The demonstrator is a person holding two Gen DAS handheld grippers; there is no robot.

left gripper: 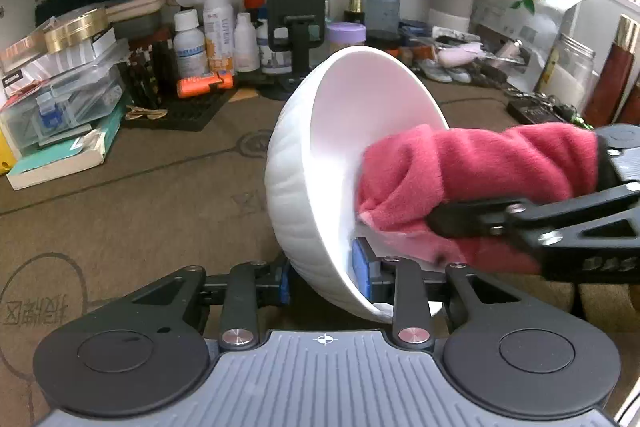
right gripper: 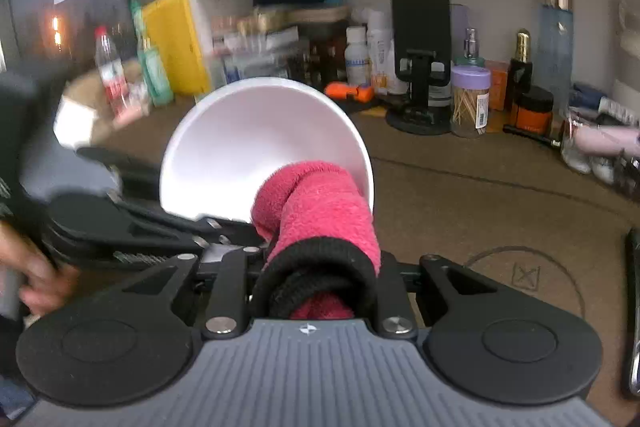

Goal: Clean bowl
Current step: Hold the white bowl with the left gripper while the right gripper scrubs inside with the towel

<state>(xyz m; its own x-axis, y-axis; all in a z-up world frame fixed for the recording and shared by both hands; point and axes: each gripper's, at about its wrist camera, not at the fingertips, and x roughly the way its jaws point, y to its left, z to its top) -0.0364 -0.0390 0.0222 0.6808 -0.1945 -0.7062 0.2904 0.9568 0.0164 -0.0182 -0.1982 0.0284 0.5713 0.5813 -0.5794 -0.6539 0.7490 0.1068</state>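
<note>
Left wrist view: the left gripper (left gripper: 326, 277) has its jaws clamped on the lower rim of a white bowl (left gripper: 312, 163), holding it tilted on edge above the brown table (left gripper: 132, 195), its mouth facing right. The right gripper (left gripper: 436, 223) reaches in from the right, its jaws pinched on a rolled red cloth (left gripper: 460, 167) pressed against the bowl's inner wall.

Right wrist view: the cloth (right gripper: 316, 203) juts forward from the closed right gripper (right gripper: 316, 267) into the bowl (right gripper: 256, 143). A good wipe probably needs firm, even sweeps around the whole inside, with the left grip steady against the push.
</note>
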